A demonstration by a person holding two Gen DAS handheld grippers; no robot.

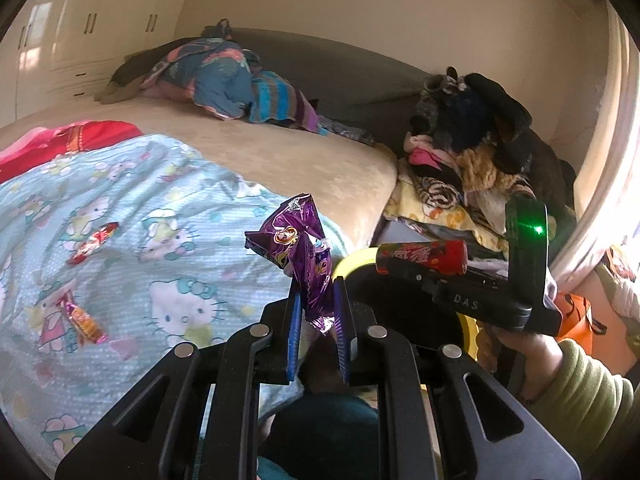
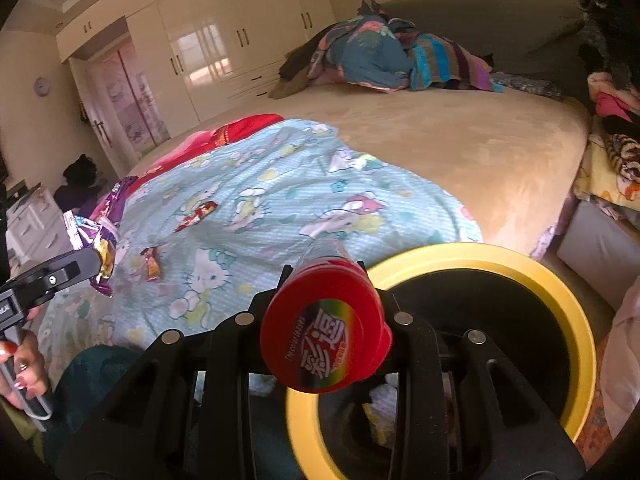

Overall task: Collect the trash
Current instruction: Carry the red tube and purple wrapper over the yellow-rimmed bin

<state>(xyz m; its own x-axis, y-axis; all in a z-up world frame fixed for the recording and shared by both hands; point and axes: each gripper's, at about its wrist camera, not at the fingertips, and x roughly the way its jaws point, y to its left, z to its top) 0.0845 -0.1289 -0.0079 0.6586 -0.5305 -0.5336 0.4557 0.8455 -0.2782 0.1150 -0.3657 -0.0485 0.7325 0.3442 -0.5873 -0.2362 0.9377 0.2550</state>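
Observation:
My left gripper (image 1: 316, 300) is shut on a crumpled purple snack wrapper (image 1: 298, 244), which sticks up from between its blue pads (image 1: 295, 320). My right gripper (image 2: 326, 276) is shut on a red candy tube (image 2: 324, 336) lying across its jaws, cap toward the camera. Just beyond and below that tube stands a black bin with a yellow rim (image 2: 480, 252). In the left wrist view the tube (image 1: 422, 258) and right gripper (image 1: 412, 270) hang to the right, over the bin rim (image 1: 354, 260). Two small wrappers (image 2: 196, 216) (image 2: 151, 264) lie on the cartoon-cat blanket (image 2: 280, 184).
The blanket covers the near part of a beige bed (image 2: 460, 140), with bundled clothes (image 2: 380, 56) at its far end. A heap of clothes (image 1: 472, 152) is stacked right of the bed. A cream wardrobe (image 2: 208, 48) lines the far wall. A hand (image 2: 24, 368) holds the left gripper's handle.

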